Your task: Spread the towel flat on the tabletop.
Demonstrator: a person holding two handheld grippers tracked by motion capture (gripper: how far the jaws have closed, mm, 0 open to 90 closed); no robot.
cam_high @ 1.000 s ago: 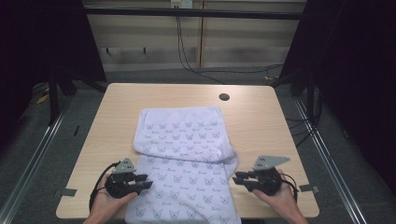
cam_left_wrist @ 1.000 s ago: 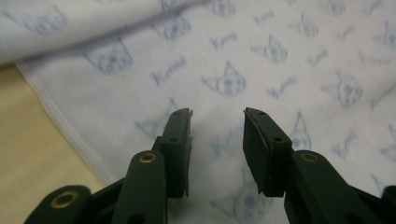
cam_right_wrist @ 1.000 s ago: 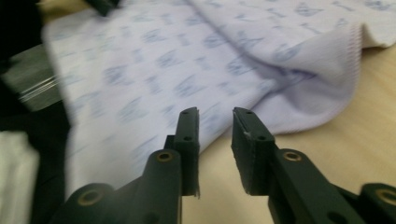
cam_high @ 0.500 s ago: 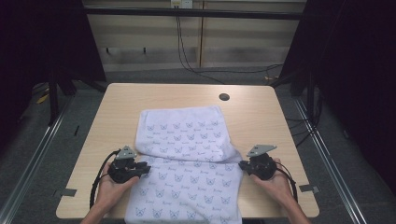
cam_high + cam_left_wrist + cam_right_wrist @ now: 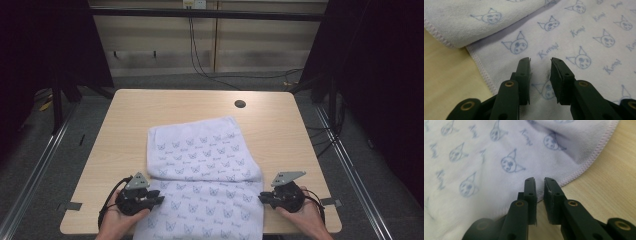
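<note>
A white towel printed with blue cat faces lies on the wooden table, its far part folded over the near layer. My left gripper rests on the near layer by the towel's left hem, pointing right. Its jaws have just been opening and stand apart over the flat cloth, with nothing between them. My right gripper sits at the towel's right hem, pointing left. Its jaws have also just been opening and leave a narrow gap over the stitched edge, gripping nothing.
A dark round hole sits in the tabletop at the far right. Bare wood flanks the towel on both sides. The towel's near end hangs over the front edge between the person's hands. Dark floor and cables lie beyond the table.
Both hands pushed forward along the towel's sides, then drew back toward the near edge. The fold's right corner, raised a second ago, now lies flat.
</note>
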